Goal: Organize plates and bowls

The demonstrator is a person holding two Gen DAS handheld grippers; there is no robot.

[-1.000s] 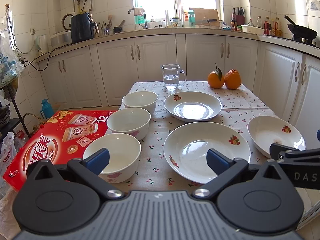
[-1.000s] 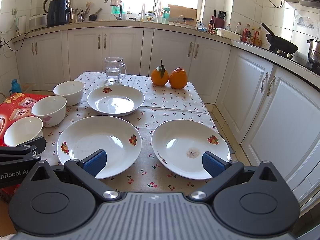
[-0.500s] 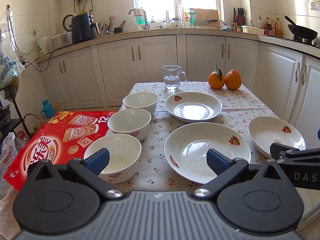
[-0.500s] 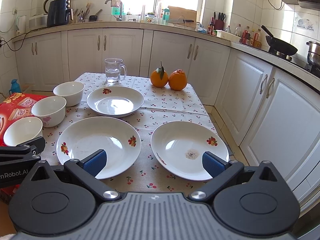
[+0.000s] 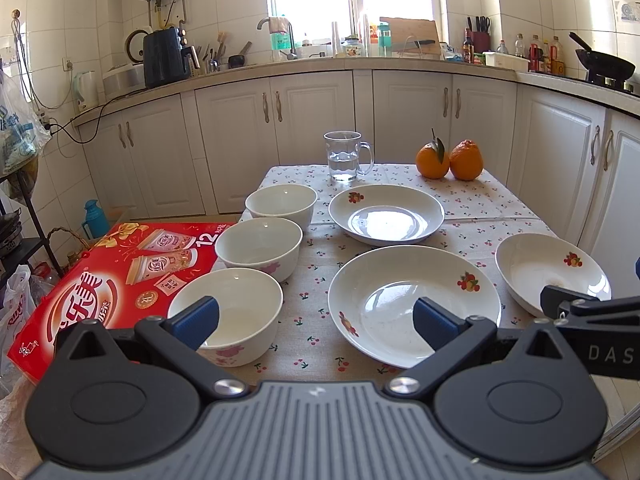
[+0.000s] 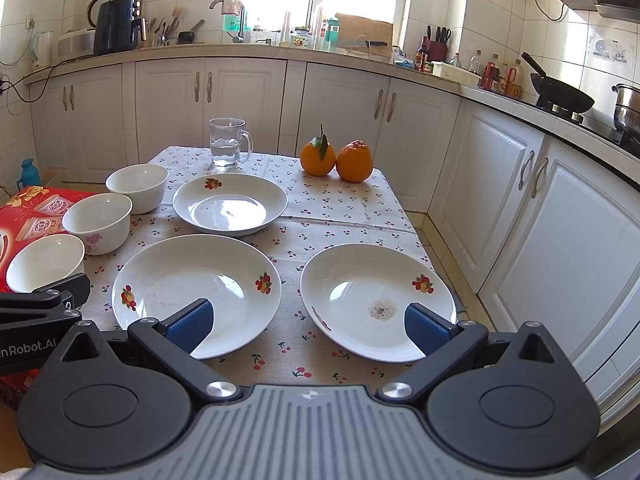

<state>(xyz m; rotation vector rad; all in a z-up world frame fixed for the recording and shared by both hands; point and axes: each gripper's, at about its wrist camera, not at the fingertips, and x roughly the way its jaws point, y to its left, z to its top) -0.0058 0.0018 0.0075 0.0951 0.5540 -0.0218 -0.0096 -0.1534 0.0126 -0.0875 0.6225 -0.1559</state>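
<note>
Three white bowls stand in a row on the table's left side: near (image 5: 236, 312), middle (image 5: 260, 246), far (image 5: 282, 204). Three white plates with fruit prints lie on the cherry-print cloth: a far one (image 5: 386, 214), a near middle one (image 5: 404, 300) and a near right one (image 6: 376, 300) with a small stain. My left gripper (image 5: 316, 320) is open and empty, above the front edge between the near bowl and the middle plate. My right gripper (image 6: 306, 326) is open and empty, above the front edge between the two near plates.
A glass mug of water (image 5: 346, 156) and two oranges (image 5: 450, 160) stand at the table's far end. A red carton (image 5: 100, 280) lies left of the table. White cabinets (image 6: 540, 220) run close along the right side.
Both grippers have drifted slightly; the view shifts a little. Nothing on the table has moved and both grippers stay open.
</note>
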